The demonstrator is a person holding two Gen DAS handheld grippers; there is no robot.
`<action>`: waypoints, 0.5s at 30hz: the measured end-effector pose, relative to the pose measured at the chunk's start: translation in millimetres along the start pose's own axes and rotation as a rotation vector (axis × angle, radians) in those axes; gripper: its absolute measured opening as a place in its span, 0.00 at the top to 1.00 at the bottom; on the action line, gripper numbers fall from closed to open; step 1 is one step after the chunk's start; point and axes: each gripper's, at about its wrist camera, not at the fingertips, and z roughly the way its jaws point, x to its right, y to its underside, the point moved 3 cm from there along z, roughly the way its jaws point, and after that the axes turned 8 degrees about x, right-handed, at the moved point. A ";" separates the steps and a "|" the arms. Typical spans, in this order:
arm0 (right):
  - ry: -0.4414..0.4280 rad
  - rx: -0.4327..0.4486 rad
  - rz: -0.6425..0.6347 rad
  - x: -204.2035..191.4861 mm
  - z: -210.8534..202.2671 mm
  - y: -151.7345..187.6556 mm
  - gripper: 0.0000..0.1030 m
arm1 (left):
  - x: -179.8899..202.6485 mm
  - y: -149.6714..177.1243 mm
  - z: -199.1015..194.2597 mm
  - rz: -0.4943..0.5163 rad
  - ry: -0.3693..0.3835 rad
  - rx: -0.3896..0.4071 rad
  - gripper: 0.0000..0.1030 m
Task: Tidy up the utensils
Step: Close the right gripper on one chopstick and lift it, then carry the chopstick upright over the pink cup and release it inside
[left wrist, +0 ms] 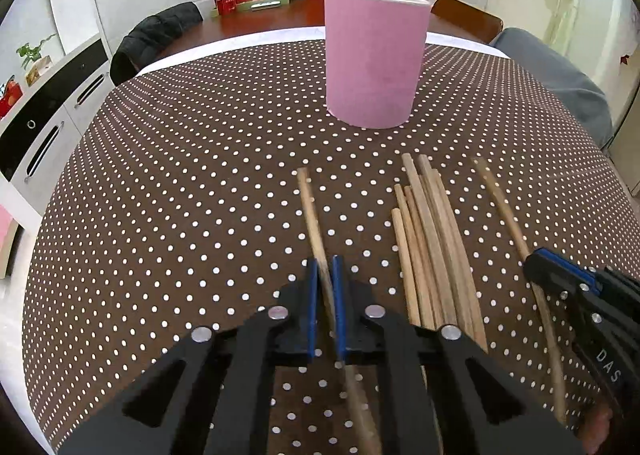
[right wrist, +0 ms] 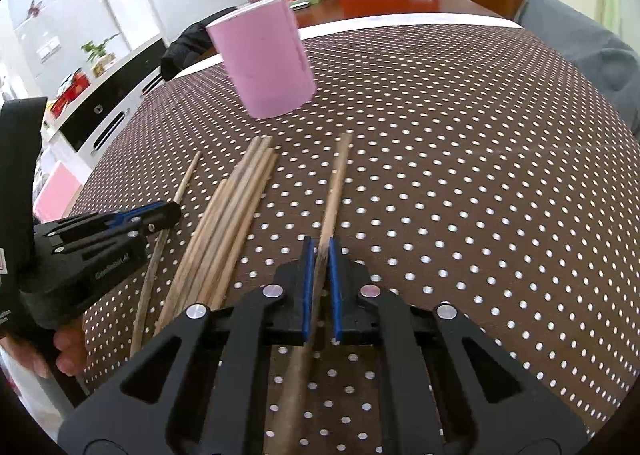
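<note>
Currently the left tool (left wrist: 325, 275) is clamped on one chopstick (left wrist: 310, 207), and the right tool (right wrist: 319, 255) is clamped on another chopstick (right wrist: 338, 175). Both sticks lie low over the dotted worktop (left wrist: 180, 195), tips pointing toward the far side. The loose bundle of chopsticks (left wrist: 428, 247) rests between the two tools. The pink cup (left wrist: 374, 59) stands upright farther off, near the middle of the worktop.

Hazards:
- Each grip sits well back from the far tip. A long overhang may pivot in the pads during the lift.
- A tip striking the cup rim may tip the cup or knock the stick loose.
- Either tool swinging inward may scatter the bundle.
- Both tools converging on the cup may collide.
</note>
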 end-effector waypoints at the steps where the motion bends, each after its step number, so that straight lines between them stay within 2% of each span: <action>1: -0.006 0.003 -0.008 -2.6 0.6 -1.3 0.94 | -3.2 -0.1 0.6 -0.014 0.021 -0.002 0.94; 5: -0.013 0.043 -0.039 -13.6 -1.6 -11.8 0.94 | -10.4 -2.1 -5.4 -0.057 0.058 -0.004 0.95; 7: -0.011 0.068 -0.056 -18.0 -5.1 -18.5 0.94 | -13.6 -2.8 -14.3 -0.042 0.050 0.042 0.95; 10: -0.018 0.098 -0.071 -22.1 -12.0 -27.1 0.94 | -13.1 -7.4 -26.4 -0.073 0.116 0.095 0.95; 15: -0.040 0.186 -0.145 -36.7 -34.0 -45.1 0.94 | -10.3 -24.1 -48.4 -0.049 0.104 0.200 0.94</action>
